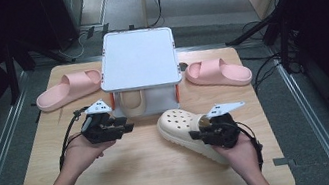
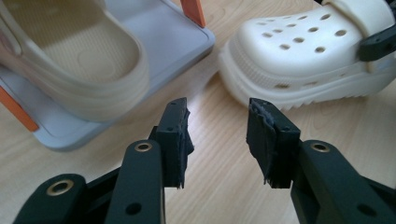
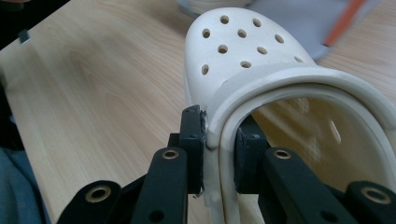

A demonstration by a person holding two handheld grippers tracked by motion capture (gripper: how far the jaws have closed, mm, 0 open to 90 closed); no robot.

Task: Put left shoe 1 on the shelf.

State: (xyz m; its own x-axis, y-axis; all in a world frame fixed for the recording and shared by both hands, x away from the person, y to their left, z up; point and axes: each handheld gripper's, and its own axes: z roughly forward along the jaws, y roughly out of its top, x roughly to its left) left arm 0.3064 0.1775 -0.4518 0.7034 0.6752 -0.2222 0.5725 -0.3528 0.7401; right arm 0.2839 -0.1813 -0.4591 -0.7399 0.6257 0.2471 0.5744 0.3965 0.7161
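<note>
- Cream clog (image 1: 186, 129) lies right of centre in the high view, toe toward the rack, on the wooden table (image 1: 146, 176).
- High view, counted: two cream clogs, this one and a second clog (image 1: 131, 103) tucked on the lower shelf of the grey rack (image 1: 139, 58); two pink slides, the left slide (image 1: 69, 89) at middle left and the right slide (image 1: 219, 72) at middle right, one either side of the rack.
- High view also shows two hands, each with a tool: the left gripper (image 1: 128, 127) hovers just below the rack, the right gripper (image 1: 200, 134) sits at the clog's heel opening. How either pair of jaws stands is too small to read here.
- Left gripper view: its jaws stand apart with bare table between them, nothing held. The shelved clog fills the upper left, its heel end cut off by the frame and blurred; the perforated clog sits upper right, with a dark piece of the other tool at the right edge.
- Right gripper view: the jaws are clamped on the clog's side wall beside the heel strap (image 3: 280, 77), one pad outside, one inside the opening, a contact the high view cannot resolve. Ten toe holes show; the rack is a blur at the upper right, cut off.
</note>
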